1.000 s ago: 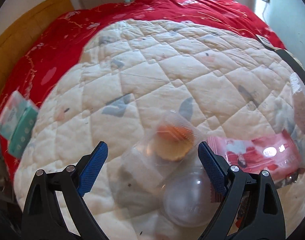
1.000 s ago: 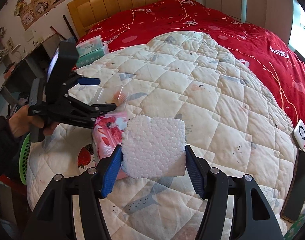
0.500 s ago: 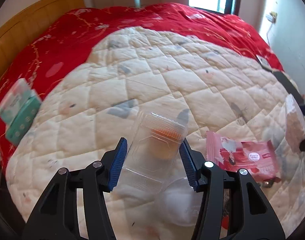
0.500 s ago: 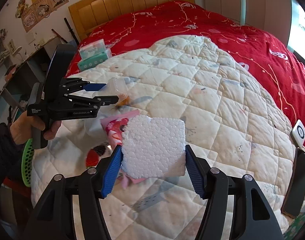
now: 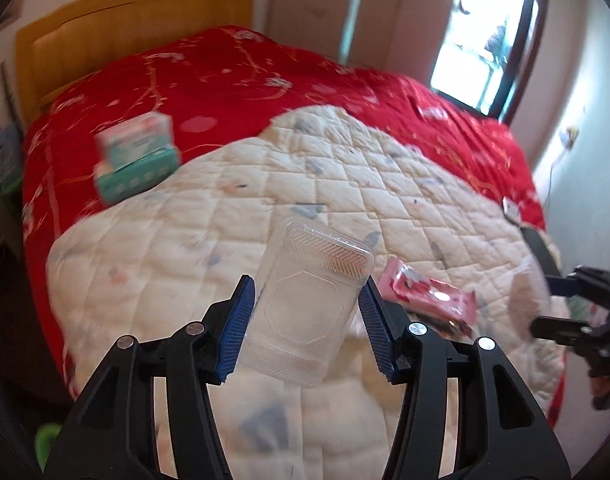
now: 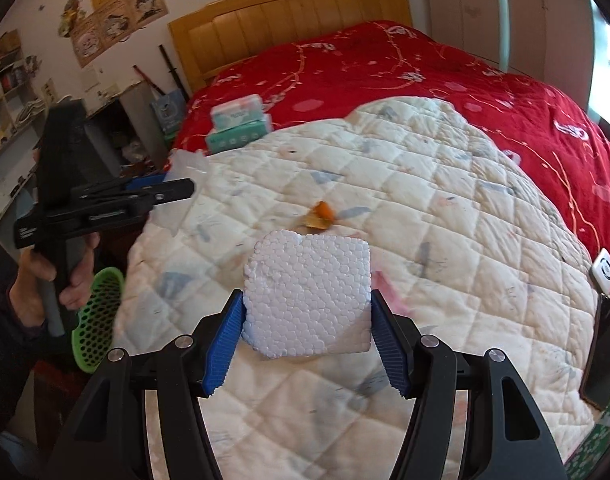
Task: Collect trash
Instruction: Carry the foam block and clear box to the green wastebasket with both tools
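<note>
The left gripper (image 5: 305, 328) pinches a clear plastic tray (image 5: 309, 304) between its blue pads, lifted off the quilt (image 5: 225, 240); its jaws closed on the tray within the last second. The right gripper (image 6: 305, 340) has its jaws clamped on a white foam block (image 6: 309, 296), also held above the quilt. On the quilt, an orange peel (image 6: 320, 216) lies near the middle, and a pink wrapper (image 5: 425, 300) lies toward the right edge in the left wrist view. Two tissue packs (image 6: 239, 126) sit stacked on the red cover (image 6: 385, 68) at the quilt's far left edge. A green basket (image 6: 99, 316) shows below the bed's left edge, beside a hand (image 6: 45, 280).
</note>
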Available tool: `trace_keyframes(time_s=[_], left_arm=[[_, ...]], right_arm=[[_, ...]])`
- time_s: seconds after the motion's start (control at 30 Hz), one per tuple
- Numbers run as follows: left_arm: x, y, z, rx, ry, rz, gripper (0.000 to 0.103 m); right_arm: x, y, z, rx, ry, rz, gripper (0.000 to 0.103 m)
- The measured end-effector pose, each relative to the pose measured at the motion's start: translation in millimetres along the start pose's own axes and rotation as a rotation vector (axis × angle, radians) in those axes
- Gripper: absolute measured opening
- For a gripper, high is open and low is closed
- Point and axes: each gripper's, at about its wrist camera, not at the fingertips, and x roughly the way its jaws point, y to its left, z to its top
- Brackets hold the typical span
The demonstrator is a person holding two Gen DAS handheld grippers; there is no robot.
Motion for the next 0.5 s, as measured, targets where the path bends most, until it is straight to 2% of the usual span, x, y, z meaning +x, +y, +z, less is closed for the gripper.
trace_keyframes(time_s=[0.1, 0.33, 0.5], left_arm=[[-36.3, 19.7, -23.4, -0.059, -0.029, 0.035, 0.053], [-111.5, 65.1, -80.8, -0.13, -0.07, 0.219, 0.053], [-150.4, 100.0, -120.9, -0.22, -0.073, 0.314, 0.053]], right_arm=[[-2.8, 23.2, -3.5, -0.022, -0.007, 0.023, 0.06], [-1.3, 81.0, -12.5, -0.07, -0.013, 0.078, 0.06], [2.0, 119.2, -19.9, -0.097, 0.0, 0.126, 0.06]])
